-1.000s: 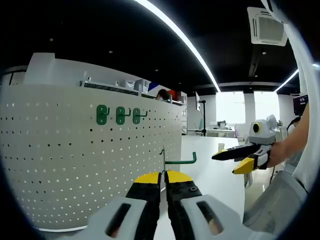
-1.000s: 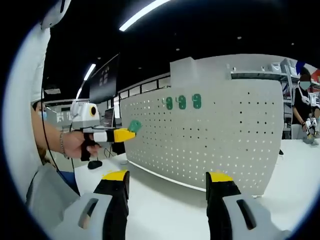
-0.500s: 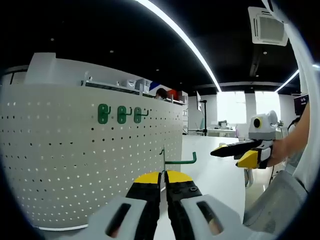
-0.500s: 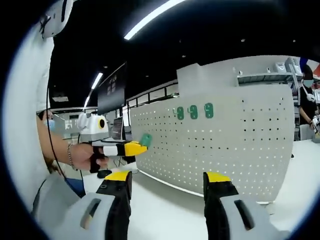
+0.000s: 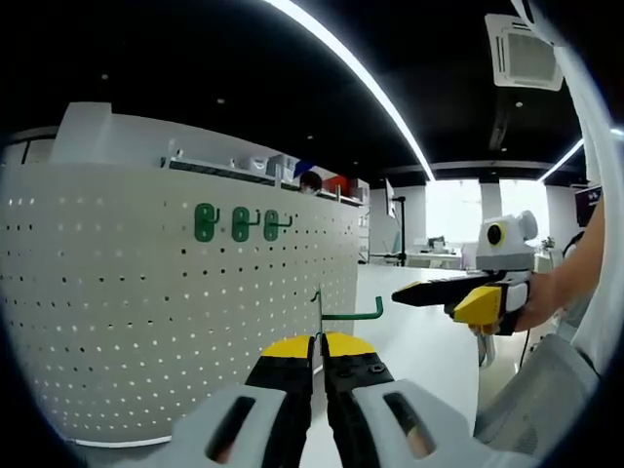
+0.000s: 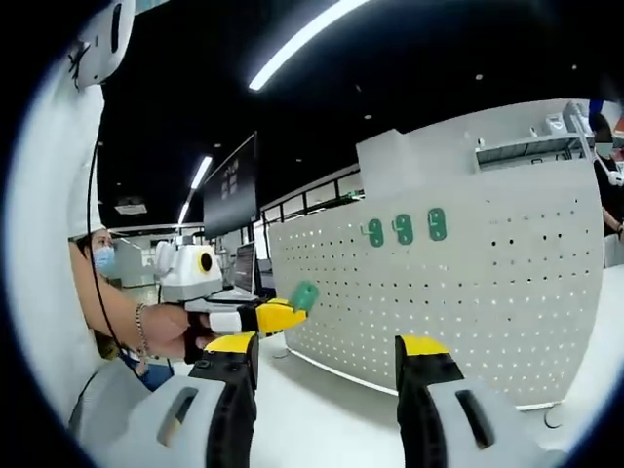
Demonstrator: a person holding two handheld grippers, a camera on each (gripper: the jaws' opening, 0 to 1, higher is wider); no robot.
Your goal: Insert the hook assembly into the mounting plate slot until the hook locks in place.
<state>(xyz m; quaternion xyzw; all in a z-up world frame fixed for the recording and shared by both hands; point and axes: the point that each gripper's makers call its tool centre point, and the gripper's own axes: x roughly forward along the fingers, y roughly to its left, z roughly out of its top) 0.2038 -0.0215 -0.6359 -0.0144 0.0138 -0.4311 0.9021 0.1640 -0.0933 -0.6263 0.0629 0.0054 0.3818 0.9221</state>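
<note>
Green wire hook [image 5: 343,313] sits clenched in the left hand-held gripper [image 5: 319,346], at 12 o'clock from its jaws. White perforated plate [image 5: 146,312] carries three green hooks [image 5: 234,223]. Right hand-held gripper [image 6: 322,351] is released above the white surface [image 6: 336,429].

1. Pegboard [image 5: 175,312] is standing upright on the desk [image 5: 414,336], left of centre in the left gripper view.
2. Three hooks [image 5: 234,223] are sitting side by side in its upper rows.
3. A loose hook [image 5: 343,314] is sitting just ahead of the left gripper [image 5: 317,353].
4. The right gripper [image 5: 458,292] is hanging to its right, well apart from the pegboard.
</note>
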